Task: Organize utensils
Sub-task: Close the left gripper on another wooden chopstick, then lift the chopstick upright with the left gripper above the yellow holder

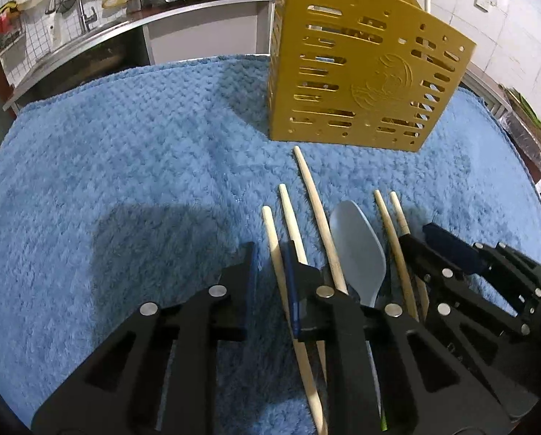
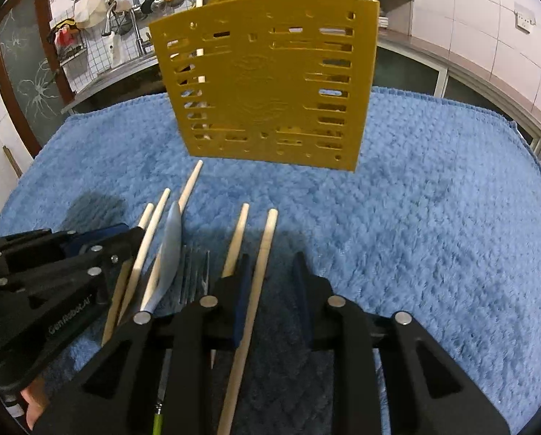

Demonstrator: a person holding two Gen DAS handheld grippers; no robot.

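Five chopsticks: on towel before rack
Left gripper: I see narrow jaws astride one
Right gripper: narrow, astride another

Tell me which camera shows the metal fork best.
The right wrist view: the metal fork shows its tines on the blue towel, beside the grey-blue spoon. In the left wrist view the fork is hidden.
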